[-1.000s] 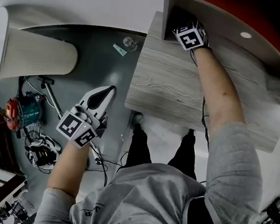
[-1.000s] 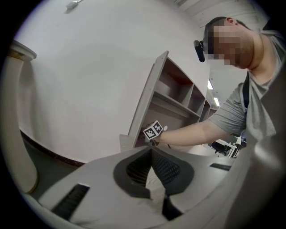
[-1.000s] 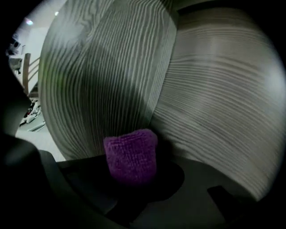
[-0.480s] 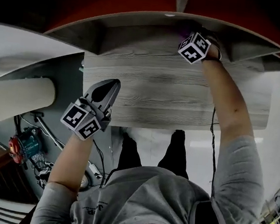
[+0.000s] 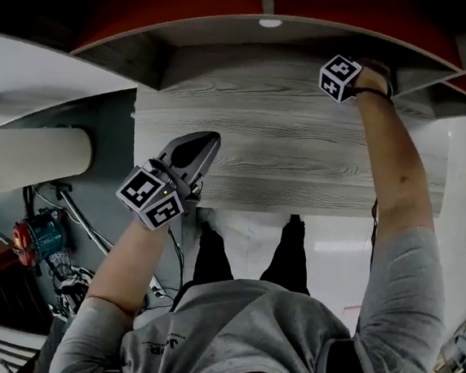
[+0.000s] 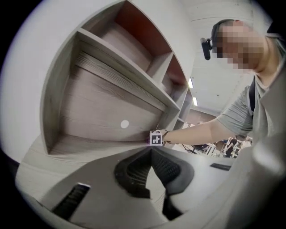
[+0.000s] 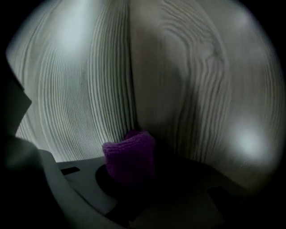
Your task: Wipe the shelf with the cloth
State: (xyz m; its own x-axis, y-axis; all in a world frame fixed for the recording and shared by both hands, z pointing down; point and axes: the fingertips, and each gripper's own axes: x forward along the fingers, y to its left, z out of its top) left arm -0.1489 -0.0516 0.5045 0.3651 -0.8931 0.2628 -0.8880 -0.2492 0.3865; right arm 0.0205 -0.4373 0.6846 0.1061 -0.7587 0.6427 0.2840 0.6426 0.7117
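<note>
Cloth: purple knit, bunched into a wad and clamped between the jaws of your right gripper, its top standing proud of them. The wad sits at the seam where two wood-grain faces of the shelf meet, so you have it far back in the compartment. Whether it presses on the wood or hovers just off it, the right gripper view does not settle. Judgement: with the cloth proud of the jaws, the fabric meets the board, not the plastic.

Right arm: stretched deep into the right rear of the shelf in the head view. Only the marker cube and your wrist show there; cloth and jaws are hidden.

Left gripper: jaws closed tip to tip on nothing, per the left gripper view. It hangs over the front edge of the shelf board, left of centre, and looks apart from the wood. Judgement: idle, parked clear of the wiping path.

View differences: only the left gripper view gives the side-on layout. It shows a compartment whose back panel bears a white round dot, further tiers above it, and the right arm reaching low into the rear corner. Only the head view shows the floor to your left, with a red and teal device among cables.

Judgement: wiping is under way at the back edge, and the broad front of the board is not yet covered.
</note>
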